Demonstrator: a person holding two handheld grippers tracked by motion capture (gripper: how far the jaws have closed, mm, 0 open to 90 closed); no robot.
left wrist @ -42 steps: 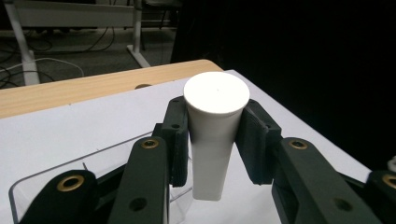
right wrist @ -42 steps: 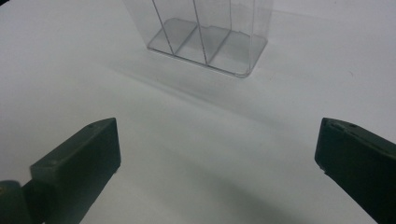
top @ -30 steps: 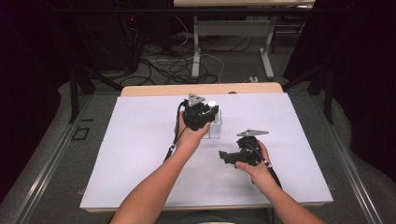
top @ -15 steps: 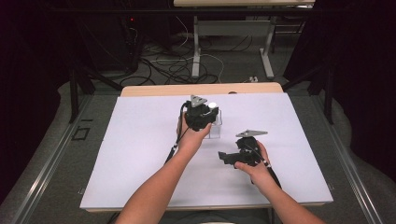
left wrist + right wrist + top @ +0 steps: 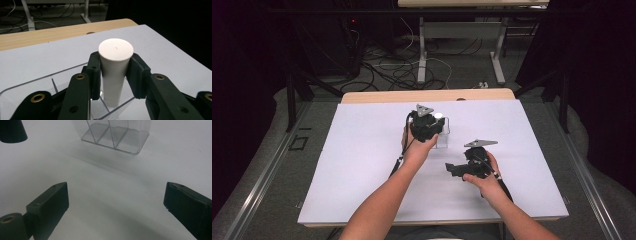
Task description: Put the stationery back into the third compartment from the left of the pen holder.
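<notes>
White plastic cylinder with a flared flat cap (image 5: pixel 115 72) stands upright at centre of the left gripper view, lower end inside a clear acrylic divided box (image 5: pixel 37 86); exact compartment can't be told. Left gripper (image 5: pixel 115 72) is clamped on it, both black pads pressed against the sides just under the cap. In the high view that gripper (image 5: pixel 426 125) sits just above centre frame, over the box (image 5: pixel 443 139), on the white sheet-covered table (image 5: pixel 362 165). Right gripper (image 5: pixel 462 169) is lower right of centre, near but apart from the box, jaws wide apart with nothing between them. Right gripper view: box (image 5: pixel 117 137) at top centre, bare white surface between the jaws.
</notes>
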